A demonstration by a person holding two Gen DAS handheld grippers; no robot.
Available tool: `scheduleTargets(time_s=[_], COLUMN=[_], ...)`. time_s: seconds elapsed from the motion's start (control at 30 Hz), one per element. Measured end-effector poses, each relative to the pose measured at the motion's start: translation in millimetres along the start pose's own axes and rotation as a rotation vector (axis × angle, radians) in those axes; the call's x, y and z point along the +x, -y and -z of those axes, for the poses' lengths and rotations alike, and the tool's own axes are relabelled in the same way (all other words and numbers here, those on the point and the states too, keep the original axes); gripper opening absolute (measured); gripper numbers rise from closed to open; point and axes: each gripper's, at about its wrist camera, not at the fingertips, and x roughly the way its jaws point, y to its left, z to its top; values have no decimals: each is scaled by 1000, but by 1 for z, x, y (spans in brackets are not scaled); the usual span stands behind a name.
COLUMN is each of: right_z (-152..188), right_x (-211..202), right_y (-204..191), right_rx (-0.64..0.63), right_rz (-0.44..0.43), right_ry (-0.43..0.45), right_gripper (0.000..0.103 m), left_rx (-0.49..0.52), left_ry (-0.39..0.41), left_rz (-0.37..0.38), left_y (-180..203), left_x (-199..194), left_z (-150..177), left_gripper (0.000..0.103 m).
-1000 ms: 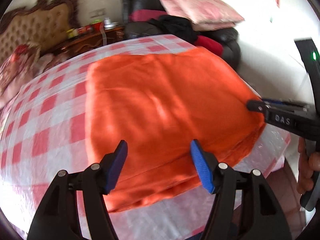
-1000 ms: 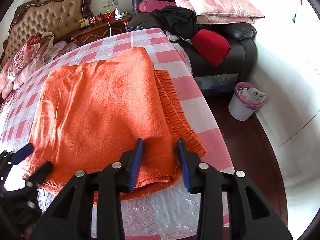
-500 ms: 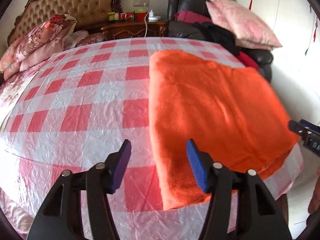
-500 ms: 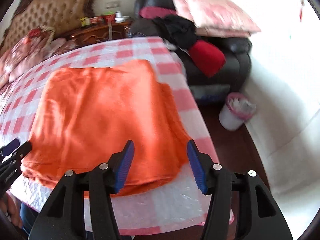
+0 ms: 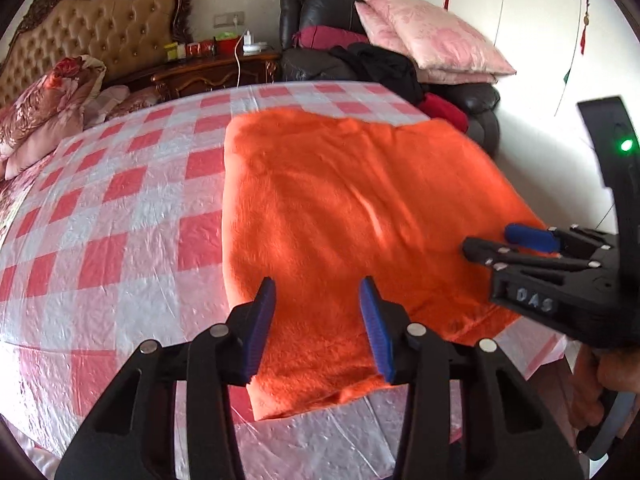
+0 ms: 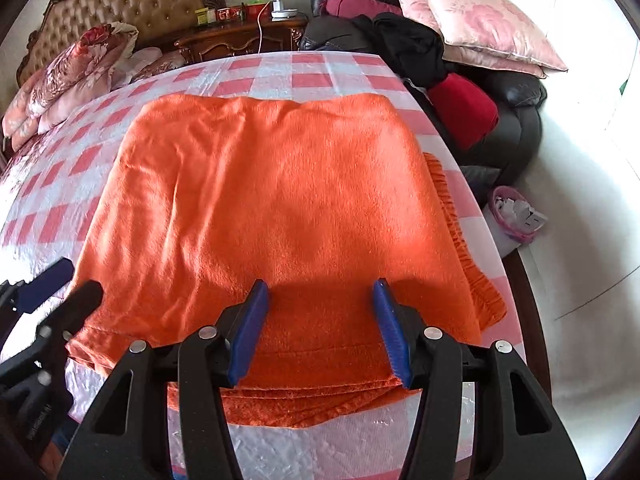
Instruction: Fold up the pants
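Since a second ago both grippers have let go and pulled back. The left gripper [image 5: 318, 320] and right gripper [image 6: 320, 328] hover wide open and empty over the near hem, at lower centre of their frames. The folded orange pants [image 6: 272, 208] fill mid-frame on the checked tablecloth [image 5: 120, 208], likely released to settle flat.
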Motion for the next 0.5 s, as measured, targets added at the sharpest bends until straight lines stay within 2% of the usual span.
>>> scheduleTargets(time_s=[0.1,0.33,0.5], right_z=[1,-4,-34], right_x=[2,-3,-10], right_y=[-1,2,12], right_rx=[-9,2,4], right_rz=[2,-6,35], right_ry=[3,3,83], right_gripper=[53,53,53], left_rx=[-36,-44,-34], left_ry=[-43,-49,-47], left_rz=[-3,-21,-32], left_y=[-9,-19,-19], left_x=[12,15,15], left_z=[4,9,8], left_gripper=[46,46,46])
